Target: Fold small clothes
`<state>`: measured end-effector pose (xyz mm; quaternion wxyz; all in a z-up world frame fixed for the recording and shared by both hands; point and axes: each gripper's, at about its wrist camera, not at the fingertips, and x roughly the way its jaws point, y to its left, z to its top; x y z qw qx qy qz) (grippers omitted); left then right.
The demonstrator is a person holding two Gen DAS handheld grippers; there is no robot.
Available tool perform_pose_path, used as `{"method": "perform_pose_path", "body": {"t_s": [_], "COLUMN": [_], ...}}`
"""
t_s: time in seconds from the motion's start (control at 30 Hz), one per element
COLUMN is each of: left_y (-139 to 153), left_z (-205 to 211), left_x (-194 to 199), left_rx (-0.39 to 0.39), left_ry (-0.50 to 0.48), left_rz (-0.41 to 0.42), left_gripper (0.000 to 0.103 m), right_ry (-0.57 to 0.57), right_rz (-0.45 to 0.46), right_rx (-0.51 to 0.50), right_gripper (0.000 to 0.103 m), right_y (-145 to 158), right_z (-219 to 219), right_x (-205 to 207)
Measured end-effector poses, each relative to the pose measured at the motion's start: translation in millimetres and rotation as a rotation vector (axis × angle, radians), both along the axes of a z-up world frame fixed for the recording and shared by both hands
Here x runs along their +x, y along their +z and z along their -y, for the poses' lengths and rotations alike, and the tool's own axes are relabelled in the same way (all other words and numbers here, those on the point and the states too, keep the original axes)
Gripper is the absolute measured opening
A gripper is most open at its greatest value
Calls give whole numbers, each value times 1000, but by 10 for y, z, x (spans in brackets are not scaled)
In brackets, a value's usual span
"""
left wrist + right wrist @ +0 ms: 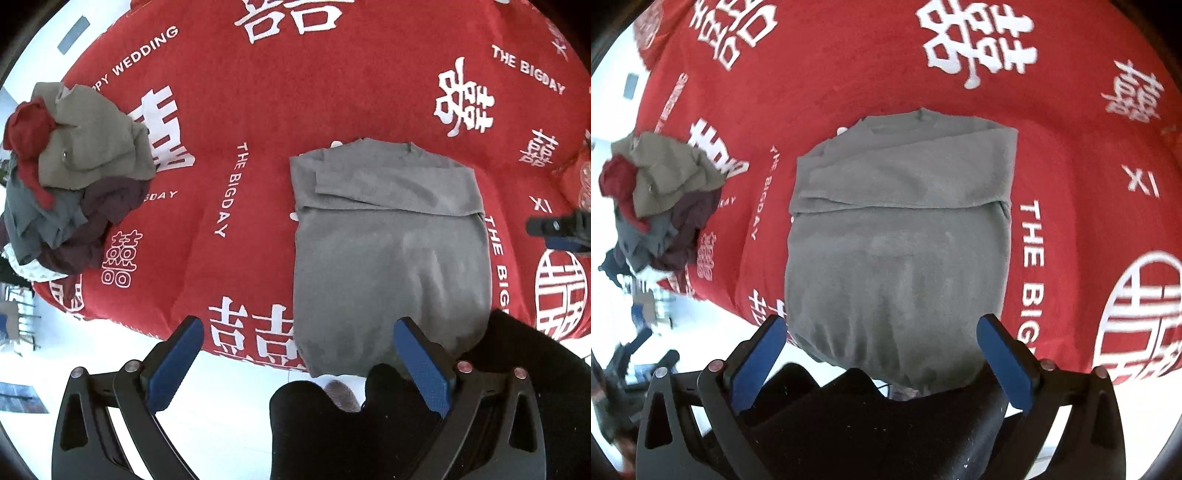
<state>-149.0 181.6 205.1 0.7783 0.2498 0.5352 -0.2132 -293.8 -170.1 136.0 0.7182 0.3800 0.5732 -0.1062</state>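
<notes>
Jaws of left gripper (298, 328) and right gripper (881, 326) wide apart, empty, above the folded grey shirt (897, 236).

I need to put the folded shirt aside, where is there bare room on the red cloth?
Free: the strip between the grey shirt and the clothes pile, and the red cloth beyond the collar. Crowded: the left edge under the pile.

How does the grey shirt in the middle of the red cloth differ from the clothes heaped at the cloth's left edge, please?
The grey shirt lies flat, its sleeves folded across its upper part; the pile of clothes is crumpled and unfolded. The grey shirt is a single garment of one colour; the pile of clothes mixes several pieces in olive, red, maroon and blue-grey. Both rest on the red printed cloth, and no hand-held gripper touches either.
</notes>
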Motion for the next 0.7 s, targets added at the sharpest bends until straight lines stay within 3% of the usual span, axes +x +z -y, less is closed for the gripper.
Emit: {"method": "perform_pose_path", "body": {"t_s": [0.17, 0.37, 0.57, 0.7], "left_y": [-5, -207, -324, -328], "left_z": [-346, -768, -1214, -1425], "left_x": [11, -31, -129, -83], "left_rx": [-17, -32, -21, -32], "left_ry": [29, 58, 106, 136], "left_rz": [21, -45, -62, -62], "left_gripper": [103, 103, 103, 103], "right_ry": [-23, -21, -41, -62], "right_rz": [24, 35, -12, 8], "right_rx": [-26, -81, -73, -73], "right_gripper": [103, 103, 103, 103], "right_y": [98, 179, 77, 115], "right_z": [-230, -543, -813, -930], "right_x": [54, -25, -252, -320]}}
